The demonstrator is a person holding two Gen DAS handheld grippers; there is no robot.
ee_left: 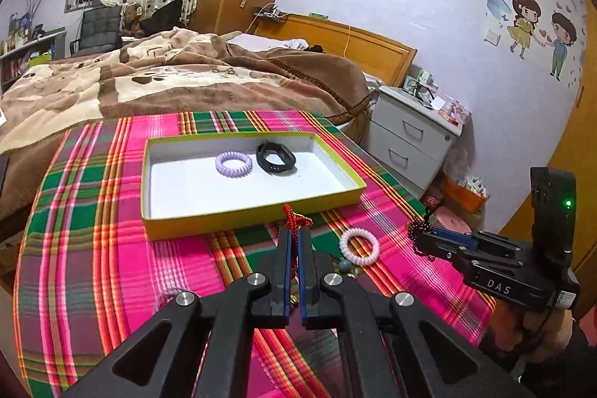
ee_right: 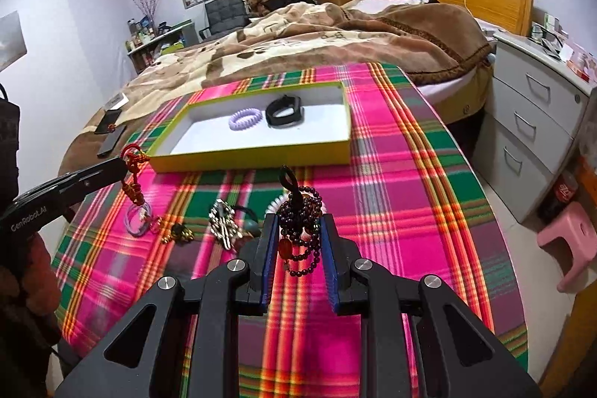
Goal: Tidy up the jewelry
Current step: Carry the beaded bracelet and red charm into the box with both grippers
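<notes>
So, mid-transfer step, both hands loaded. Left gripper [ee_left: 294, 230] jaws pinched together on red knotted cord [ee_left: 294, 216], right at near edge of yellow tray [ee_left: 253, 215]. Right gripper [ee_right: 300, 230] jaws clamped on dark bead bracelet [ee_right: 300, 211], hanging over tablecloth [ee_right: 391, 174], short of tray. Tray already has purple coil tie [ee_left: 234, 164] and black band [ee_left: 276, 157]. Next, I'd guess: carry each over rim, then release. White coil tie [ee_left: 359, 246] and other bits wait near table's front edge.
</notes>
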